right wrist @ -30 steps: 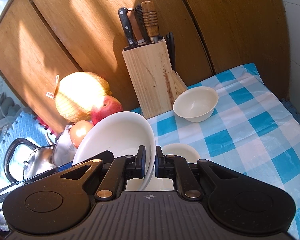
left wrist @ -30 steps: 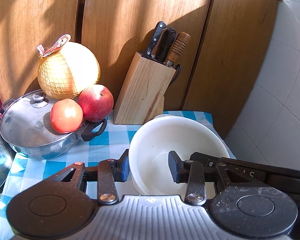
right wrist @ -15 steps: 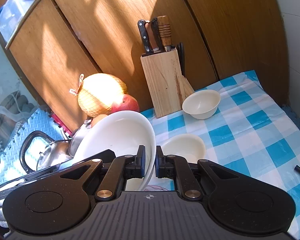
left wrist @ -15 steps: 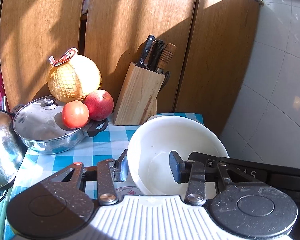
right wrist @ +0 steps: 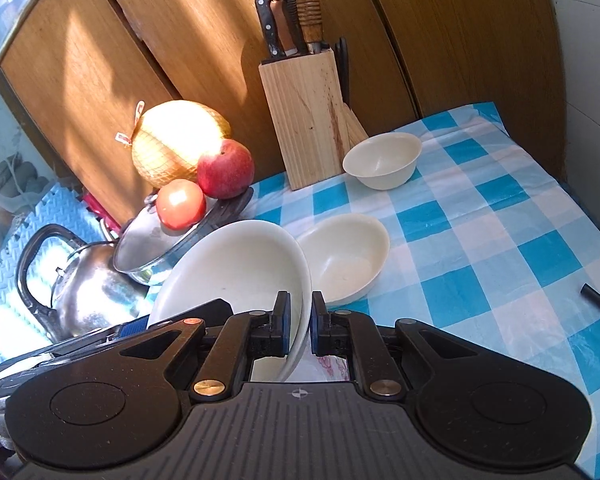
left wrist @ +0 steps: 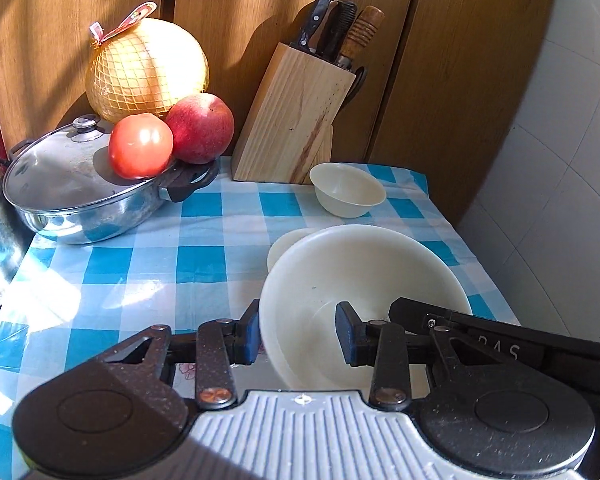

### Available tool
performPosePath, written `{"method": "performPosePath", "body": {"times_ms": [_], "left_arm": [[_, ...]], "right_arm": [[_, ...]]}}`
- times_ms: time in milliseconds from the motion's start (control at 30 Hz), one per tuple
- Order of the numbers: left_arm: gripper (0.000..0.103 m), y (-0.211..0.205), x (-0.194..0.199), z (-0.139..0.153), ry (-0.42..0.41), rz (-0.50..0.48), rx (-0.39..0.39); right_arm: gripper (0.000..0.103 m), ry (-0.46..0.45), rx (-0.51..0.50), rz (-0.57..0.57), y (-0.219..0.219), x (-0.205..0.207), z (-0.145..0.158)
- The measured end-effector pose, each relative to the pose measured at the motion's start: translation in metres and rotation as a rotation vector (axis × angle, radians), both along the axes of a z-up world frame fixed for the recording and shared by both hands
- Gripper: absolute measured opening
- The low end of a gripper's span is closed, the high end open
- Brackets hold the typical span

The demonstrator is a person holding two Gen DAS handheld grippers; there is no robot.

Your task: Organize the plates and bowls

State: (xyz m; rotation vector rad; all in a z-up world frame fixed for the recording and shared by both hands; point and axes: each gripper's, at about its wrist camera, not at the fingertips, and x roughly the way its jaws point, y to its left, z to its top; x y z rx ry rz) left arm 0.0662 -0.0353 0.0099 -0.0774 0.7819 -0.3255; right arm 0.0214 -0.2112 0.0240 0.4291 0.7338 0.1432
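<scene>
Light: hard, warm sun from the left | shadows: slanted bands on cabinet doors (left wrist: 284, 8); knife block (right wrist: 304, 120) casts one rightward | glare: checked tablecloth (left wrist: 56, 300) washed out, kettle (right wrist: 92, 292) hot spots | optics: fisheye bending, dark corners | focus: sharp, no blur

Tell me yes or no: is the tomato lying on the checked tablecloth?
No. In the left wrist view the tomato rests on the glass lid of the steel pan, leaning against the apple, above the cloth.

Sunlit wooden cabinet doors (left wrist: 440, 60) beside white tiled wall (left wrist: 572, 152).
</scene>
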Motion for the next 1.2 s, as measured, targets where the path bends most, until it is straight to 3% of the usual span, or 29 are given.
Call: {"method": "performPosePath", "body": {"times_ms": [467, 1200], "left_arm": [[0.027, -0.021, 0.043, -0.012, -0.015, 0.010, 0.049], [0.026, -0.028, 0.086, -0.036, 0.078, 0.011, 0.061]], "right_arm": [[0.014, 0.032, -0.042, -0.051, -0.007, 0.047, -0.017], [0.014, 0.090, -0.080, -0.068, -0.008, 0.091, -0.035]]}}
